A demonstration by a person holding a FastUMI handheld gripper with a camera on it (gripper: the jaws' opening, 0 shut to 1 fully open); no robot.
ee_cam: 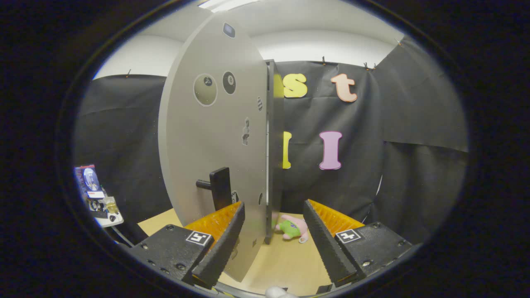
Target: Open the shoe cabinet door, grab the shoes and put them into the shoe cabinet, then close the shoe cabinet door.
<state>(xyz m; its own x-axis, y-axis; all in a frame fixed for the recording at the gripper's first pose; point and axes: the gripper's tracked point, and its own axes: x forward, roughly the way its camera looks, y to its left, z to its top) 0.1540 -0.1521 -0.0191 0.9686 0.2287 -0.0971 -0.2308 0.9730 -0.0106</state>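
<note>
A: Two fingers of my gripper [273, 244] show at the bottom of my feed, and they are spread wide apart, pinching nothing.

B: What do you have furthest left?

A: A small cluttered stand [97, 198] with a coloured card propped on it, sitting against the black booth wall [120, 136]. It is too small for me to tell what the bits on it are.

B: And the cabinet?

A: Next along is the shoe cabinet door [211, 136], a grey panel swung open towards me, so I look at its face at a slant. Several stickers [205, 89] are stuck on it, two of them round ones near the top. A dark handle [217, 187] juts from its lower part, just above my left finger [219, 248]. The door's lower free edge comes down between my fingers, close beside the left one.

B: Is the finger touching the door?

A: I cannot tell. Behind the door's far edge I see a dark upright strip of the shoe cabinet [273, 145] itself.

B: Any shoes?

A: On the wooden floor [290, 265], just beyond my fingers and beside the foot of the cabinet, lies a small pink and green shoe [293, 229], on its side as far as I can make out. My right finger [327, 244] is near it but apart from it
</note>
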